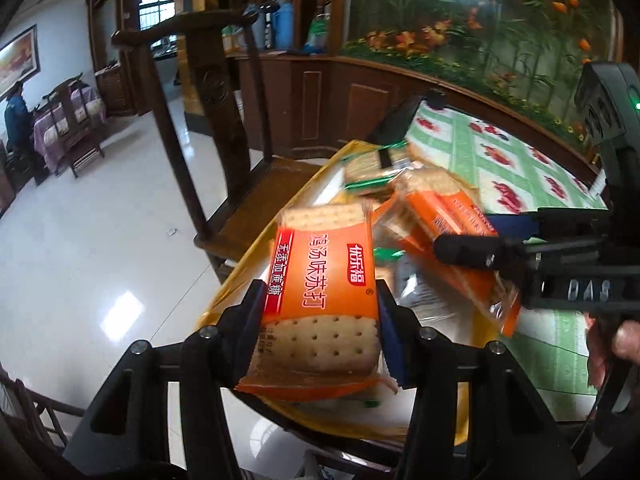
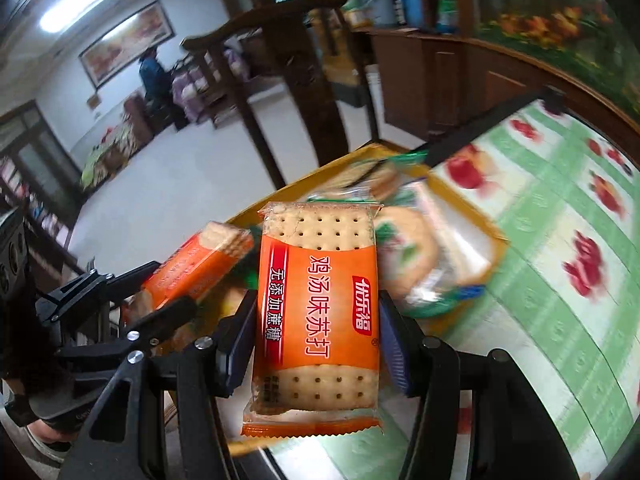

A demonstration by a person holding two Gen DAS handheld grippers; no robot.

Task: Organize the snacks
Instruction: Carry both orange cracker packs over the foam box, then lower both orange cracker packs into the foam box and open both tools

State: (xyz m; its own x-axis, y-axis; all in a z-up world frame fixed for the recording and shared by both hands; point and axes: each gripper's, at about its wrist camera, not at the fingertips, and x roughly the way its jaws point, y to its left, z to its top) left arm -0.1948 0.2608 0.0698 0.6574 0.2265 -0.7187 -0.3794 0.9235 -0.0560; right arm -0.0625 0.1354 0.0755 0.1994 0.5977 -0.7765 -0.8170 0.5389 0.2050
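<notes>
Lower centre of the left wrist view: left gripper (image 1: 320,316) clamped on an orange cracker packet (image 1: 322,288), pads pressing both long edges; packet held upright, above the near rim of a yellow tray (image 1: 222,300); lower centre of the right wrist view: right gripper (image 2: 318,332) clamped the same way on a second orange packet (image 2: 318,320), also above the tray (image 2: 486,230).

Cross-check: right gripper shows at right of the left wrist view (image 1: 476,256), its packet (image 1: 452,216) tilted over the tray's middle; left gripper shows at lower left of the right wrist view (image 2: 168,292), with its packet (image 2: 196,264) tilted.

Progress (judgement): mid-task; tray already carries a loose heap of wrapped snacks, among them green-trimmed cracker packs (image 1: 366,180) towards its far end; whether the two held packets are going in or coming out cannot be told; no sorted rows visible, so arranging appears largely still to do.

Tray sits on a table with a green-and-white fruit-print cloth (image 1: 520,160), right of frame; wooden chair (image 1: 224,92) behind, upper centre.

Writing: both packets read 鸡汤味苏打 in white, brand 优乐福 in a red tab, red strip 无添加蔗糖; small print at the bottom illegible; "DAS" embossed on the right gripper's body, right edge of the left wrist view.
</notes>
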